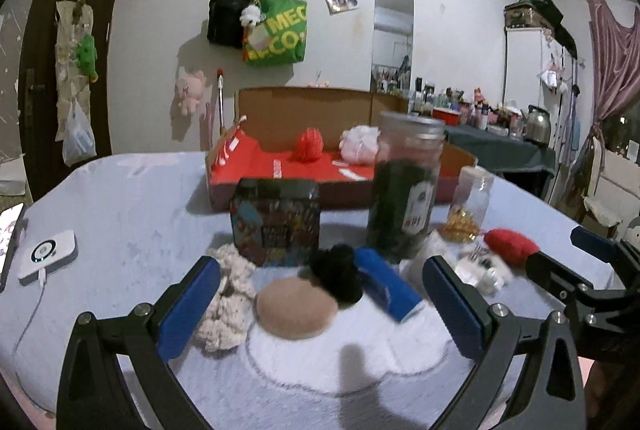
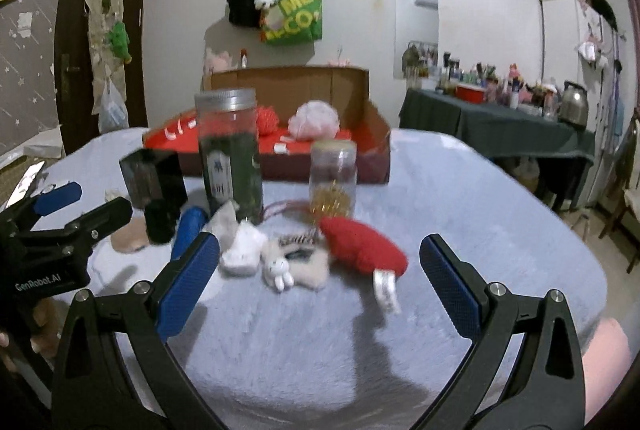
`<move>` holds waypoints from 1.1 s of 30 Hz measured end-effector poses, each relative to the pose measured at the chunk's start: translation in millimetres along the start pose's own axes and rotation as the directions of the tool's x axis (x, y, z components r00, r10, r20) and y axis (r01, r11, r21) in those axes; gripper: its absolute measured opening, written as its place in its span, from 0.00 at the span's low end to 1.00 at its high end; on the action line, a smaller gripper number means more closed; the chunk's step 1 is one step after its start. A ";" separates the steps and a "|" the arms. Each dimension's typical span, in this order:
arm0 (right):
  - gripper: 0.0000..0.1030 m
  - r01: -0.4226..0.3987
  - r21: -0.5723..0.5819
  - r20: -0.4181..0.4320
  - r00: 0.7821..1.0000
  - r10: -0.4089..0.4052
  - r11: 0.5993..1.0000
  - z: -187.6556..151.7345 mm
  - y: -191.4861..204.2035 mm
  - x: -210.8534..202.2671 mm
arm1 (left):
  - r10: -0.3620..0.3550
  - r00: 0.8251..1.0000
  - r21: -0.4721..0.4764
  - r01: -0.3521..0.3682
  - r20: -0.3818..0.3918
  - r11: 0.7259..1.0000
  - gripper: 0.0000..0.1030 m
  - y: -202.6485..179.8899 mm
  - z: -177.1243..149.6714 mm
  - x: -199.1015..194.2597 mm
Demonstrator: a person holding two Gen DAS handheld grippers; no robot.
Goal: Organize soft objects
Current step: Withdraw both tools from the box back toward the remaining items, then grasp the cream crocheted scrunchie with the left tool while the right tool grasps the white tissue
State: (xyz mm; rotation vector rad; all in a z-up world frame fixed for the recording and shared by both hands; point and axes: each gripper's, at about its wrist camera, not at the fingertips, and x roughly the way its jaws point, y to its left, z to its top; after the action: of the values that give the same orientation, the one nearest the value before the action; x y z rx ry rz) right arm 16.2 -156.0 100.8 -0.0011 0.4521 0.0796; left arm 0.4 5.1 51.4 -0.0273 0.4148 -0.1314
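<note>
My left gripper [image 1: 320, 290] is open above a tan round puff [image 1: 297, 312], with a cream knitted piece [image 1: 226, 304], a black pompom [image 1: 338, 276] and a blue roll [image 1: 386, 282] close by. My right gripper [image 2: 320, 270] is open over a red plush [image 2: 364, 246], a small white bunny toy [image 2: 294, 262] and a white sock [image 2: 242, 250]. The open cardboard box [image 1: 280, 174] with a red floor holds a red pompom [image 1: 309, 146] and a pink puff [image 1: 360, 144].
A patterned tin [image 1: 276, 222], a tall dark-filled jar [image 1: 406, 186] and a small jar with gold bits [image 1: 472, 202] stand between the soft items and the box. A white power bank [image 1: 48, 256] lies at the left. The left gripper also shows in the right wrist view [image 2: 84, 202].
</note>
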 end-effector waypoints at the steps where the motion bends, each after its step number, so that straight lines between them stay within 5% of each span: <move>1: 0.99 -0.001 0.000 -0.005 1.000 0.001 1.000 -1.3 0.9 1.8 | 0.003 1.000 0.004 -0.003 -0.012 1.000 1.00 1.6 -1.5 2.1; 18: 0.99 -0.088 0.008 -0.097 0.991 0.088 0.996 0.9 7.5 30.4 | 0.010 0.988 0.009 -0.009 -0.152 1.000 1.00 28.4 -5.6 18.0; 33: 0.97 -0.232 0.006 -0.199 0.953 0.228 0.973 25.1 35.5 72.5 | 0.016 0.977 -0.003 -0.017 -0.214 1.000 1.00 78.5 15.3 26.5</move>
State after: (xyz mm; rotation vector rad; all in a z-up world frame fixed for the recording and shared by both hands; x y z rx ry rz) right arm 89.4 -114.6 92.4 0.0265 0.6500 0.3152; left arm 40.2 79.4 50.6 -0.0140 0.6301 -0.1177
